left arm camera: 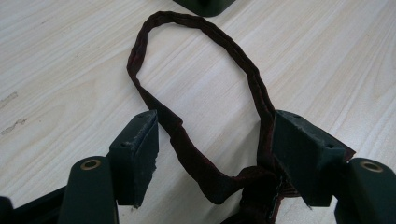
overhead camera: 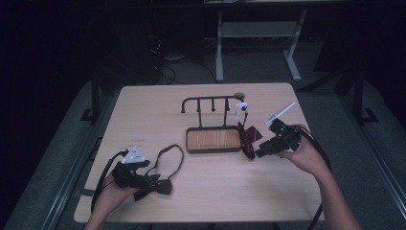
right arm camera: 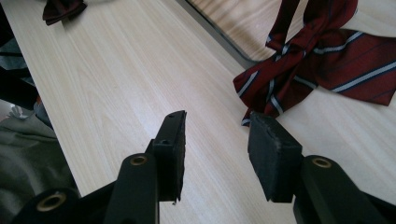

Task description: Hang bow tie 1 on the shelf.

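— Black jaws of the right gripper (right arm camera: 215, 156) stand apart with bare wood between them, their tips just short of the striped tie (right arm camera: 308, 70). Nothing is held there.

— So where does that tie sit, going by the rack (overhead camera: 213, 125)?

— It hangs from the rack's right end, its lower folds spilling over the right edge of the wooden base onto the table (overhead camera: 158, 100). I'd judge it was hung there on purpose, and the right gripper (overhead camera: 265, 147), just right of the rack, hovers beside it with nothing pinched.

— And the other hand?

— The left gripper (overhead camera: 143, 184) is well to the front left of the rack, near the table's front edge, over the dark bow tie (overhead camera: 160, 187). Its strap loops out toward the rack.

— Is it clamped on it?

— Hard to say. In the left gripper view the strap (left arm camera: 205, 60) runs between the jaws and brushes the right-hand pad, and the knot (left arm camera: 257, 191) sits low between them, but the jaws look spread wide. Probably straddling it ready to pinch; I cannot tell whether it's truly grasped.

— Next step, you'd guess?

— Lifting that bow tie by its strap to a free peg.
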Motion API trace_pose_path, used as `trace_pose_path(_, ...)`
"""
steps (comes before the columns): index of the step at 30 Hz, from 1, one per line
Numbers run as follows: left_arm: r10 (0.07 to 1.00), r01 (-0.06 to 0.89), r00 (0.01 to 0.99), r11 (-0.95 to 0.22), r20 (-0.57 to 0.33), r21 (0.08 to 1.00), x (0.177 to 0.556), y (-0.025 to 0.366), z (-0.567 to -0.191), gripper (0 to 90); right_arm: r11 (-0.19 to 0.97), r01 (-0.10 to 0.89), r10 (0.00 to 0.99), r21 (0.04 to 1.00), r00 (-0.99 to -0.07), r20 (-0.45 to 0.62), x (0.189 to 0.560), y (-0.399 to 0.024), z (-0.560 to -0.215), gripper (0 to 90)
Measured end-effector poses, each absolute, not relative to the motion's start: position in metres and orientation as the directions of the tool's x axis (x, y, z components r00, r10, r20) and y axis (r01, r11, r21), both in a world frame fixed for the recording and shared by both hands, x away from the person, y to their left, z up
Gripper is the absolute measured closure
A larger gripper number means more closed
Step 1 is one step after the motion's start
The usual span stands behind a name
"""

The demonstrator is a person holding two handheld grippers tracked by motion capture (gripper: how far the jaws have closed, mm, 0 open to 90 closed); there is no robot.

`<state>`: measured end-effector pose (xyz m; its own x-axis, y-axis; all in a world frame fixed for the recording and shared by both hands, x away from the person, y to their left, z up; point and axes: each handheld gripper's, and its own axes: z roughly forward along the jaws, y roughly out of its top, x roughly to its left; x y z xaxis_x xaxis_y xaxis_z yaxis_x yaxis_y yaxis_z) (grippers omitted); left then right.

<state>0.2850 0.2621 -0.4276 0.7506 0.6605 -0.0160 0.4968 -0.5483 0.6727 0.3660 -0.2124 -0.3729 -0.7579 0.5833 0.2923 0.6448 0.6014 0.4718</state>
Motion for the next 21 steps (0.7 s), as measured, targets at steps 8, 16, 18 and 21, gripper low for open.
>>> trace_pose_path(8,0.661,0.498,0.75,-0.549,-0.016,0.672,0.286,0.262,-0.427,32.7,0.605,0.646,0.583,0.464,-0.757,0.293,0.359,-0.215,-0.379,55.6)
trace_pose_path(16,0.658,0.501,0.753,-0.557,-0.017,0.663,0.288,0.261,-0.428,32.7,0.594,0.651,0.577,0.472,-0.754,0.313,0.349,-0.22,-0.388,53.8)
trace_pose_path(18,0.655,0.498,0.756,-0.561,-0.014,0.661,0.289,0.261,-0.428,32.7,0.591,0.654,0.578,0.473,-0.752,0.318,0.347,-0.222,-0.391,53.6)
trace_pose_path(21,0.656,0.5,0.754,-0.56,-0.015,0.661,0.29,0.26,-0.428,32.7,0.588,0.658,0.581,0.47,-0.748,0.321,0.345,-0.224,-0.394,53.2)
